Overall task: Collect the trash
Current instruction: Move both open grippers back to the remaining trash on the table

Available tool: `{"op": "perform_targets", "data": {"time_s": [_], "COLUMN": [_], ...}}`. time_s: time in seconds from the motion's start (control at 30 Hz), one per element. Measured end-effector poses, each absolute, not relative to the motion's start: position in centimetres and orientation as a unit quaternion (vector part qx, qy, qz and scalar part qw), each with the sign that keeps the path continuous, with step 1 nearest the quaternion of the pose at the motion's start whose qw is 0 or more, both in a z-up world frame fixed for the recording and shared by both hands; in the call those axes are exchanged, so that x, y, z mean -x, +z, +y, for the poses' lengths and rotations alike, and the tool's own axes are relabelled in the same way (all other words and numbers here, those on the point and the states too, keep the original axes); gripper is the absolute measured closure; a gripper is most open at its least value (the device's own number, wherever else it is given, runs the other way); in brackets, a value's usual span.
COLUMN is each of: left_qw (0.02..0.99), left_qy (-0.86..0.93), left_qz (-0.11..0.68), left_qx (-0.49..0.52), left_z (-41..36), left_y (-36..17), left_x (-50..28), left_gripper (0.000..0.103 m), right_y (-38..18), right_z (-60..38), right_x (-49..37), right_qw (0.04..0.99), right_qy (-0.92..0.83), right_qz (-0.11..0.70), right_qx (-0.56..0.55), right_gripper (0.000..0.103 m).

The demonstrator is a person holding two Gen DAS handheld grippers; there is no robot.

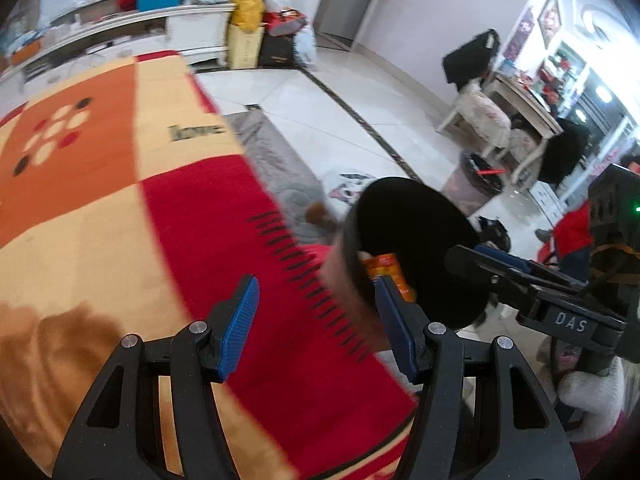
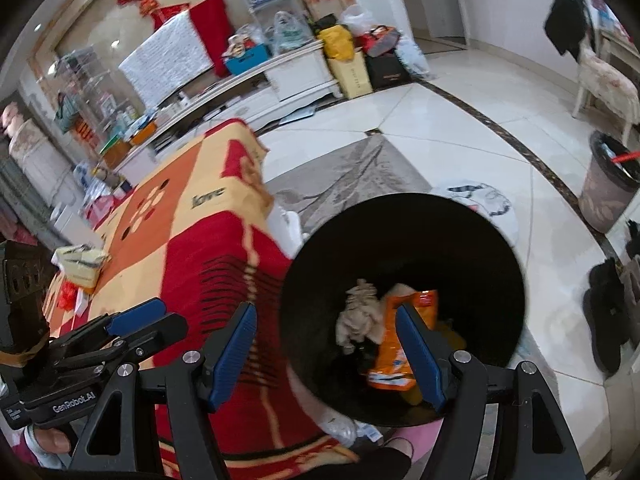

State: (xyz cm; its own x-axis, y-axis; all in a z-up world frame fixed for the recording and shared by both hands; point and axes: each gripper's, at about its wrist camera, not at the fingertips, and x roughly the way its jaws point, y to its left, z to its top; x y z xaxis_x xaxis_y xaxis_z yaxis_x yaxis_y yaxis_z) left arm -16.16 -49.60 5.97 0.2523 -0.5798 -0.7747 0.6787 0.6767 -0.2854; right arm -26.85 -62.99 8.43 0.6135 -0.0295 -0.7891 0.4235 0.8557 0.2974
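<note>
A trash bin with a black liner [image 2: 480, 256] stands on the floor beside the table with the red, orange and cream cloth [image 2: 176, 240]. Inside it lie an orange snack wrapper [image 2: 390, 344] and a crumpled beige tissue [image 2: 358, 312]. My right gripper [image 2: 326, 352] is open and empty, over the bin's near rim. My left gripper [image 1: 316, 328] is open and empty above the cloth [image 1: 120, 200], with the bin [image 1: 416, 240] just to its right. The right gripper also shows in the left wrist view [image 1: 520, 276]. A crumpled paper piece [image 2: 82, 262] lies on the cloth at left.
A second bin [image 2: 608, 184] stands by a chair [image 2: 608, 76] at right. A grey rug [image 2: 352, 176] and white tiles cover the floor. A white TV cabinet [image 2: 256, 84] with bags and boxes lines the far wall. Black shoes [image 2: 608, 312] sit at right.
</note>
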Motion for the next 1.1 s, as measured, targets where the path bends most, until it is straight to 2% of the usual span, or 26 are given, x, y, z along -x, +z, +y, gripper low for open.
{"op": "perform_targets", "data": {"time_s": [0.23, 0.53, 0.77, 0.93, 1.1], "left_qw": [0.814, 0.851, 0.874, 0.879, 0.876], "left_qy": [-0.343, -0.242, -0.14, -0.098, -0.079], "left_qz": [0.467, 0.465, 0.461, 0.458, 0.468], "left_qx": [-0.036, 0.016, 0.06, 0.086, 0.084], "left_z": [-42.3, -29.3, -20.4, -17.4, -17.7], "left_y": [5.9, 6.4, 5.9, 5.0, 3.8], "left_x": [14.9, 12.0, 6.7, 2.5, -1.3], "left_gripper": [0.044, 0.044, 0.043, 0.043, 0.043], "right_y": [8.0, 6.2, 6.0, 6.1, 7.5], "right_z": [-56.9, -47.5, -41.0, -38.4, -38.3], "right_x": [23.2, 17.2, 13.5, 11.6, 9.9], "right_qw": [0.878, 0.873, 0.865, 0.862, 0.868], "right_qy": [-0.06, 0.041, 0.1, 0.12, 0.121], "right_qz": [0.432, 0.461, 0.476, 0.48, 0.469], "right_qx": [-0.199, -0.155, -0.124, -0.113, -0.109], "right_gripper": [0.033, 0.033, 0.033, 0.033, 0.033]}}
